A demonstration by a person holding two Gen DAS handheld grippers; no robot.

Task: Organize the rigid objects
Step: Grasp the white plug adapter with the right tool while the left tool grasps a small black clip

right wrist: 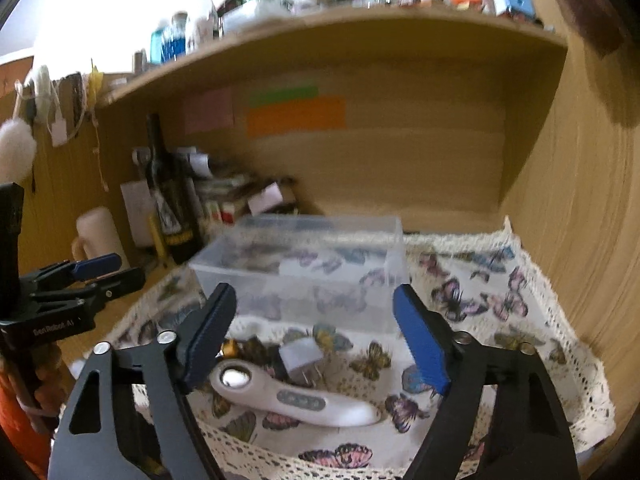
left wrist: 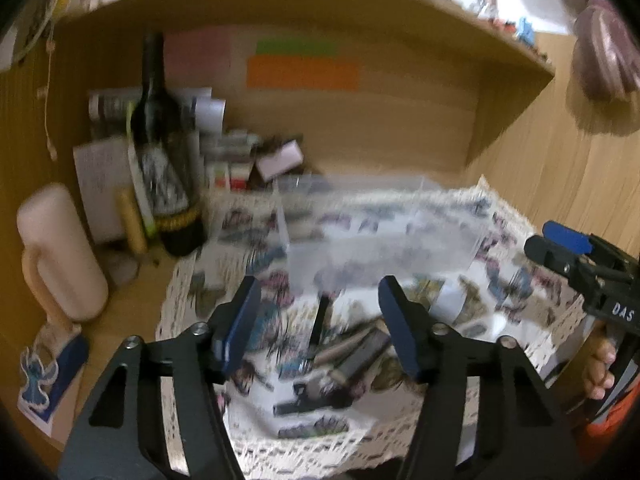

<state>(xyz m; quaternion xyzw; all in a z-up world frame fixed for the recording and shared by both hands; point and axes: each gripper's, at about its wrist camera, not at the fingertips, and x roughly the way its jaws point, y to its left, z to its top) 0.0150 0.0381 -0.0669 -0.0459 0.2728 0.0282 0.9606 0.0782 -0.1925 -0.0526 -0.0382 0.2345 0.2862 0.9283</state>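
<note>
Clear plastic box point(right wrist: 304, 268) stood at 12 o'clock on the butterfly cloth point(right wrist: 480, 300); the white thermometer point(right wrist: 296, 398) lay before it. Both tongs, right point(right wrist: 316, 336) and left point(left wrist: 320, 320), were released, grasping nothing. The smooth handle could slip during pinching.

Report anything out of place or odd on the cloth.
The clear box looks empty, while a white handheld device, a small plug and some dark items lie loose on the butterfly cloth in front of it. Nothing looks spilled or broken.

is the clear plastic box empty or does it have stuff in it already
Seemingly empty: through the clear plastic box only the butterfly cloth shows. The white handheld device lies outside, in front.
</note>
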